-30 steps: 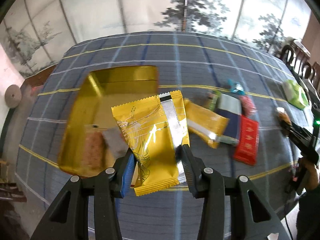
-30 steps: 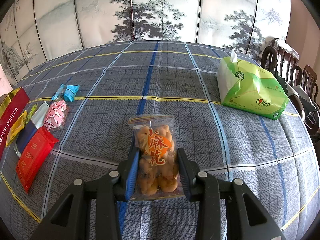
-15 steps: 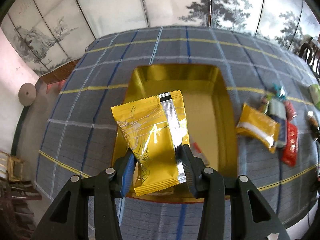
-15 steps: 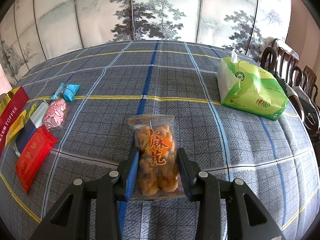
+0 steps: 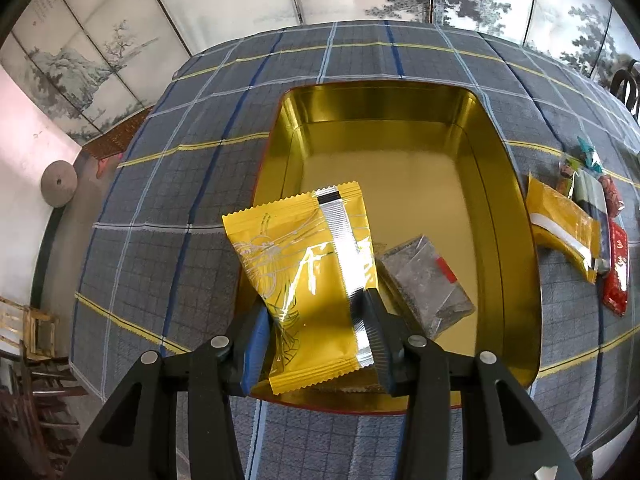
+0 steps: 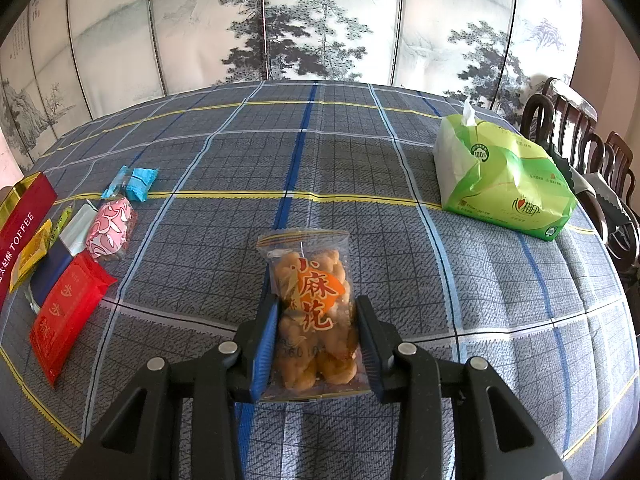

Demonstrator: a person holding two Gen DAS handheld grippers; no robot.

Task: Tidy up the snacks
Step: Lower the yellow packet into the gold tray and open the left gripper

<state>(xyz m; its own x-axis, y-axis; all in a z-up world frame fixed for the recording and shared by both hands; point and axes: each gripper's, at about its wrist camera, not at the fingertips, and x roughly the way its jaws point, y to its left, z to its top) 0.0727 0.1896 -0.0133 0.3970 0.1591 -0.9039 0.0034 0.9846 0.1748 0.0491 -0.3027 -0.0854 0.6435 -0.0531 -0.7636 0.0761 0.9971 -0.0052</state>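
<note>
Left gripper (image 5: pixel 316 312) fingers clamp a yellow foil snack packet (image 5: pixel 304 272) by its lower half, pads pressed on both side edges, silver seam strip facing the camera. Packet is held over the near left part of an open gold tin (image 5: pixel 400 120), which sits on a blue-grey plaid tablecloth (image 5: pixel 168 184). Inside the tin, just right of the held packet, lies a clear-wrapped dark snack bar (image 5: pixel 428 280) with a small red tag; something pale lies under the packet at the tin's near edge, cannot tell what. Right of the tin, outside it on the cloth, a cluster of loose snacks: a yellow packet with a white stripe (image 5: pixel 564 232), a dark blue and silver packet (image 5: pixel 592 200), a red packet (image 5: pixel 618 268), small candies behind.

Right gripper (image 6: pixel 316 320) fingers are clenched on a clear bag of fried dough twists (image 6: pixel 312 304) with an orange label, pads on both sides, bag bottom near or on the cloth, cannot tell which. In the right wrist view, far left: side of the red toffee tin (image 6: pixel 24 220), then the snack cluster: yellow packet, dark blue and silver packet (image 6: pixel 60 256), red packet (image 6: pixel 68 312), pink-and-white wrapped snack (image 6: pixel 110 232), two light blue candies (image 6: pixel 132 186). Far right on the cloth, well apart, a green soft tissue pack (image 6: pixel 504 184) with a tissue sticking up. Dark wooden chairs (image 6: pixel 580 148) beyond the table edge, painted folding screen (image 6: pixel 320 20) behind.
</note>
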